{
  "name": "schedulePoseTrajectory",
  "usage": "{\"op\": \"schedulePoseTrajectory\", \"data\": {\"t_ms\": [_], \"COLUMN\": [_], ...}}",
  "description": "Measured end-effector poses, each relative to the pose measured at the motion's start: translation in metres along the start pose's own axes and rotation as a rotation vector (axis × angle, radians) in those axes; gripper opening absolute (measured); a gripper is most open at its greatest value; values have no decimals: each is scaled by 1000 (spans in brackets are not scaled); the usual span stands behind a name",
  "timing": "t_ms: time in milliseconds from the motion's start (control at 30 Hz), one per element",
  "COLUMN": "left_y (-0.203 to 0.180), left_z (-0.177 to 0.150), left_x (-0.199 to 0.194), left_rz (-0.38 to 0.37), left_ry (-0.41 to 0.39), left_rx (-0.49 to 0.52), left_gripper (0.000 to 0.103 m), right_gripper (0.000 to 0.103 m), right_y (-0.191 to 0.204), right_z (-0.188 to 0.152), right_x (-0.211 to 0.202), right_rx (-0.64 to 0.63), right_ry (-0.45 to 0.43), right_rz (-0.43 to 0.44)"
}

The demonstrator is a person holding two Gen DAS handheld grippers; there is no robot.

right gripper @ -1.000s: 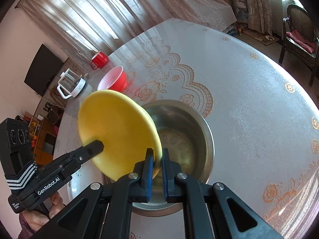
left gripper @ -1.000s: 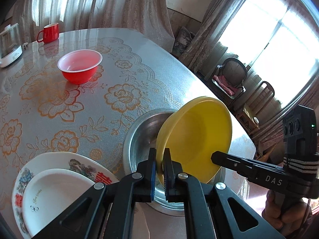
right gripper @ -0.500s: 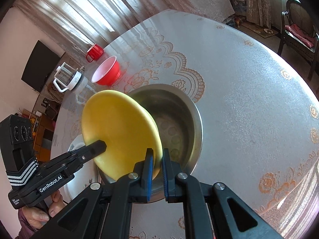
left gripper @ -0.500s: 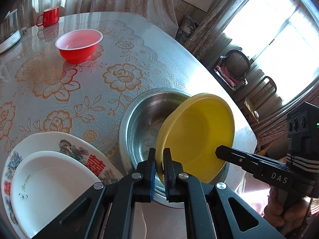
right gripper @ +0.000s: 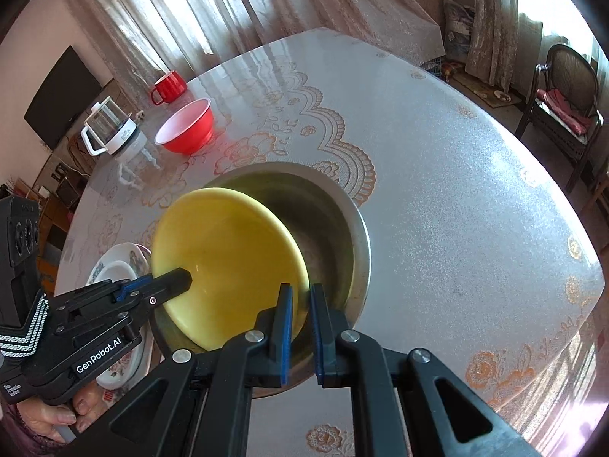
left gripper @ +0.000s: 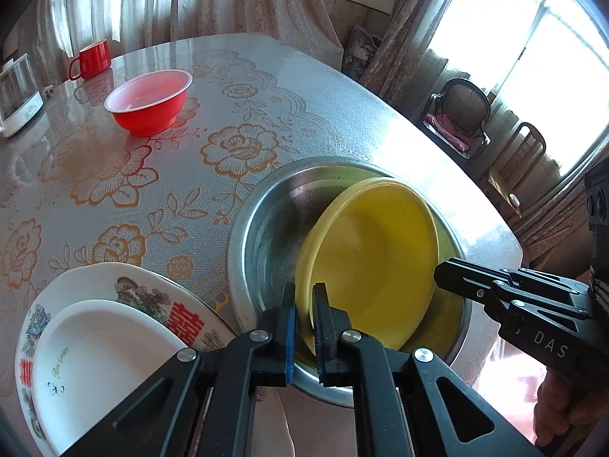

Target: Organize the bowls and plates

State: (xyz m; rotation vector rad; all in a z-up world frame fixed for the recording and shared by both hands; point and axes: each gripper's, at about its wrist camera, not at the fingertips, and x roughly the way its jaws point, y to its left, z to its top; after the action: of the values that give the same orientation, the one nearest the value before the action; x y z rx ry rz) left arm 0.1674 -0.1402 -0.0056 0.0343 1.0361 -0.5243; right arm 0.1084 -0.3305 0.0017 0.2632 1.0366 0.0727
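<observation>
A yellow bowl hangs tilted inside a wide steel basin near the table's edge. My left gripper is shut on the bowl's near rim, which shows between the blue pads. In the right wrist view the same yellow bowl lies low in the steel basin. There my right gripper is shut on the opposite rim. A red bowl stands alone farther back on the table. A white plate rests on a larger floral plate to the left of the basin.
A red mug and a glass jug stand at the far left of the flowered tablecloth. Wooden chairs stand beyond the table's right edge, by the window. A person's hand holds the left gripper's handle.
The yellow bowl has sunk deeper into the steel basin, with both grippers going down with it and holding its rim throughout.
</observation>
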Motion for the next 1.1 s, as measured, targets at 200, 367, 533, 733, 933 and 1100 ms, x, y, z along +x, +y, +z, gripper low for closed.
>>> {"op": "schedulePoseTrajectory", "data": {"t_ms": [200, 367, 533, 733, 933, 1100], "left_y": [-5, -8, -7, -1, 11, 22], "left_z": [-2, -4, -4, -5, 1, 4], "left_x": [1, 1, -1, -10, -21, -29], "left_rz": [28, 52, 42, 30, 5, 38], "left_ry": [-14, -25, -27, -42, -61, -88], "left_rx": [20, 41, 23, -19, -62, -54], "left_gripper": [9, 10, 15, 15, 15, 15], "right_gripper": [9, 8, 8, 16, 17, 17], "right_y": [5, 12, 11, 12, 14, 24], "right_z": [-3, -4, -2, -3, 1, 8], "right_x": [0, 5, 8, 4, -4, -10], "right_rx": [-71, -107, -86, -73, -60, -63], "right_ry": [-36, -42, -48, -69, -101, -125], "right_rz": [-108, -138, -143, -130, -137, -110]}}
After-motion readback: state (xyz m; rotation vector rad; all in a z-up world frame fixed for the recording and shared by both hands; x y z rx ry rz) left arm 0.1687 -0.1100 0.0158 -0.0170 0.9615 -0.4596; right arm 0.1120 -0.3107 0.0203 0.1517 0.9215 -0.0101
